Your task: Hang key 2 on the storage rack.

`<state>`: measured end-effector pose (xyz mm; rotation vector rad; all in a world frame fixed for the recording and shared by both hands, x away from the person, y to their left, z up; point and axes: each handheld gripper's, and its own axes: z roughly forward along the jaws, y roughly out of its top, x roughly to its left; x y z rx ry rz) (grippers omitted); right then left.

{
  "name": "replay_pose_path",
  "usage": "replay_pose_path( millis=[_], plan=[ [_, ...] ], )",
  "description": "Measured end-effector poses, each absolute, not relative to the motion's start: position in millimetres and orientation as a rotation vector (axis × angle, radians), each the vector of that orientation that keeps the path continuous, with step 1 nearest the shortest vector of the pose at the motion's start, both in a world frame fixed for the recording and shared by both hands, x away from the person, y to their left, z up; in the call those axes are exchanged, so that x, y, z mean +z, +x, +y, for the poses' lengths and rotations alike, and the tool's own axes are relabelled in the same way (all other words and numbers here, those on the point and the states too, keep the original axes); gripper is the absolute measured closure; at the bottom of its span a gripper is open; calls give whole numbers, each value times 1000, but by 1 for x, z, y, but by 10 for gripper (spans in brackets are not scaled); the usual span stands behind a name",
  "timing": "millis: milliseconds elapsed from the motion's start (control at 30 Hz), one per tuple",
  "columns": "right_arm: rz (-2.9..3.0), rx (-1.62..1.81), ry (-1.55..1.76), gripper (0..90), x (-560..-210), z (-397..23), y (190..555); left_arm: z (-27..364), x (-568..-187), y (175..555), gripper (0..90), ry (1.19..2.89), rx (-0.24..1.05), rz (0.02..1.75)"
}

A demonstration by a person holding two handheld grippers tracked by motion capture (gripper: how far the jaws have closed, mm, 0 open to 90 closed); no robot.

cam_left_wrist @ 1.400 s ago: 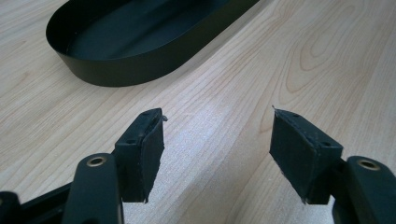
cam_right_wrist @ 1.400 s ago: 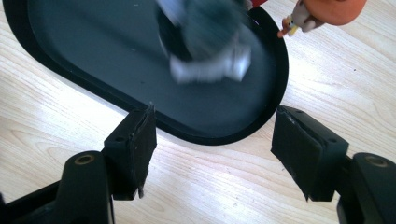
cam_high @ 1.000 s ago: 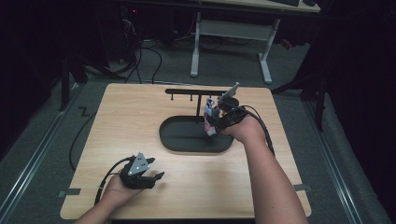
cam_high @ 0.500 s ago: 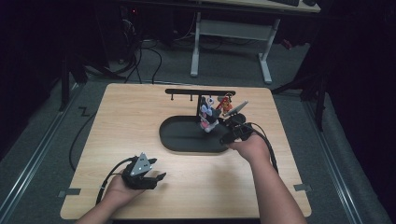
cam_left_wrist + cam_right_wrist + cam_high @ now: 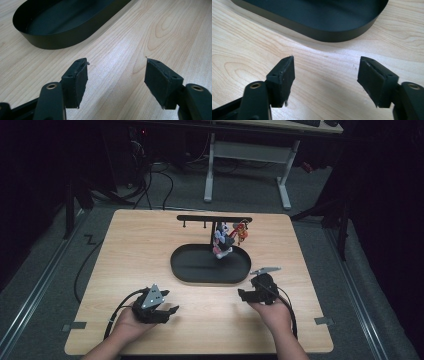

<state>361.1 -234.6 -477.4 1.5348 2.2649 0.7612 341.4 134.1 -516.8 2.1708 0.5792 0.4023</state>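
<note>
Two keychain charms (image 5: 228, 239) hang from the black rack (image 5: 214, 219) at 12 o'clock, above the tray (image 5: 186, 268); hanging appears done. The right tongs (image 5: 248, 294) and left tongs (image 5: 170, 310) rest wide and empty on the table (image 5: 135, 250) at 6 o'clock. The right tongs' jaws have just been opening, nothing between them.

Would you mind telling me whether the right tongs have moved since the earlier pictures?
Yes. The right tongs have drawn back from the hanging rack towards the table's near edge, now in front of the black tray, open and empty.
</note>
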Motion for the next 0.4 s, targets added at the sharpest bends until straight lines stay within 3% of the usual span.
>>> replay_pose_path(
  millis=[400],
  plan=[
    [2044, 949, 1442, 164, -528, -236, 291, 134, -517, 337, 349, 2177, 404, 582]
  ],
)
